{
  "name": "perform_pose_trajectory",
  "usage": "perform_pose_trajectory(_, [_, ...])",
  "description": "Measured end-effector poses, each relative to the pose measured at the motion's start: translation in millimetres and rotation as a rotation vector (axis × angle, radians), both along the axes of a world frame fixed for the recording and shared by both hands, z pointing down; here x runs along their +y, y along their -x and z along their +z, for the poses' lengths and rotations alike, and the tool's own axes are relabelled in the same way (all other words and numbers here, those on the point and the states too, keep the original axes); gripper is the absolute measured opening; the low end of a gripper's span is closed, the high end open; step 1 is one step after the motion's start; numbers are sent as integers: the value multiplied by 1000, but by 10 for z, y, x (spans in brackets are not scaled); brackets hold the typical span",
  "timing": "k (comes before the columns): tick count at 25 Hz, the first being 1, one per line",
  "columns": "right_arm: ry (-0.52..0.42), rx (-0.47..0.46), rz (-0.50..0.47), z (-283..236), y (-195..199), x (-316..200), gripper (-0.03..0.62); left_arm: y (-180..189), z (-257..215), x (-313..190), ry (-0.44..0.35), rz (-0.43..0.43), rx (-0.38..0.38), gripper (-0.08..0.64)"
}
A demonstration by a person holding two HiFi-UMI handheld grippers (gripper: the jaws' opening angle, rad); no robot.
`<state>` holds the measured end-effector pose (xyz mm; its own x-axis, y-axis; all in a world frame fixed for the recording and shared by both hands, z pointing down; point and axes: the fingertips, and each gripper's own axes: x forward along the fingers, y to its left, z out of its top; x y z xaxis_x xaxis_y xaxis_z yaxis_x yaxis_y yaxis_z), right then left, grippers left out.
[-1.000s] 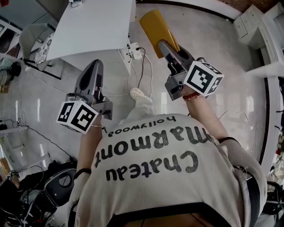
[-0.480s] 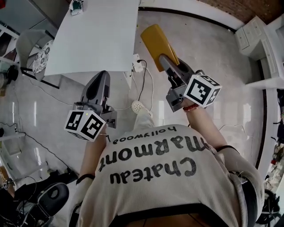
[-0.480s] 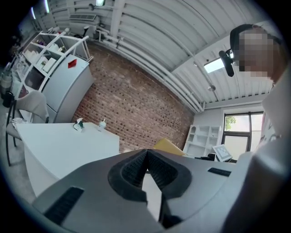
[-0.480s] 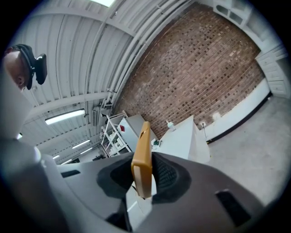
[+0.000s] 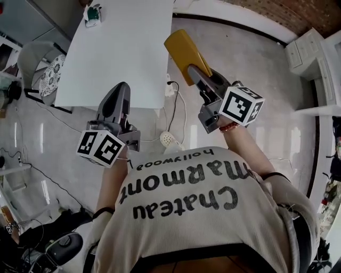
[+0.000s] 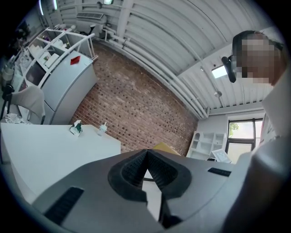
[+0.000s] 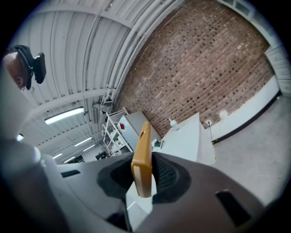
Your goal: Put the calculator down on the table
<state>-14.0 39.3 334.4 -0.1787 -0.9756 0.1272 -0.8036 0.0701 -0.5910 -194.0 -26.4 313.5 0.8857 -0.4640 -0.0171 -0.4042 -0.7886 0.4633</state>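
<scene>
Pale floor (image 5: pixel 256 96) lies under both tongs, with the white table (image 5: pixel 117 53) just ahead, to the left. On the yellow calculator (image 5: pixel 184 49) the right gripper (image 5: pixel 198 73) is clamped; it juts out over the floor, beside the table's edge. The left gripper (image 5: pixel 118 91) has its jaws together, empty. The carry looks to be in hand; next the calculator must come over the tabletop, go down flat and be let go.

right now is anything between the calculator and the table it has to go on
Nothing visible. The yellow calculator, clamped in the right gripper, is over the floor beside the white table, whose near part is bare. A small green-and-white item sits at its far end.
</scene>
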Motion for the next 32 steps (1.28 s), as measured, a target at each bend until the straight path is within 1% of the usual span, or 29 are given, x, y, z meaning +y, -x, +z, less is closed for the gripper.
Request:
perform_pose_trajectory(5, [-30, -6, -14, -115, -144, -336, 86, -93, -70, -287, -34, -31, -19, 0])
perform_pose_trajectory(7, [-41, -6, -15, -156, -183, -433, 86, -144, -103, -403, -37, -28, -15, 0])
perform_pose_trajectory(9, [-49, -2, -14, -196, -250, -542, 86, -212, -171, -516, -61, -29, -14, 0])
perform_pose_trajectory(12, [-50, -31, 0, -213, -343, -700, 86, -277, -277, -654, -101, -24, -31, 0])
perform_pose_trajectory(14, [-57, -36, 0, -259, -383, -829, 86, -316, -341, -749, -104, -10, -25, 0])
perform_pose_trajectory(17, [-76, -28, 2, -364, -417, -1010, 86, -341, -381, -901, -95, -2, -17, 0])
perform_pose_trajectory(20, [-89, -25, -6, -399, -440, -1132, 86, -326, -364, -1072, -91, -36, -22, 0])
perform_pose_trajectory(23, [-47, -14, -22, -227, -454, -1186, 86, -288, -237, -1160, -66, -85, -10, 0])
perform_pose_trajectory(26, [4, -21, -29, -10, -430, -1285, 86, -232, -70, -1181, -34, -104, 0, 0])
perform_pose_trajectory(29, [33, -28, -44, 129, -374, -1424, 86, -173, 137, -1271, 3, -141, -38, 0])
perform_pose_trajectory(32, [61, -38, -65, 232, -338, -1506, 86, -129, 254, -1326, 36, -179, -45, 0])
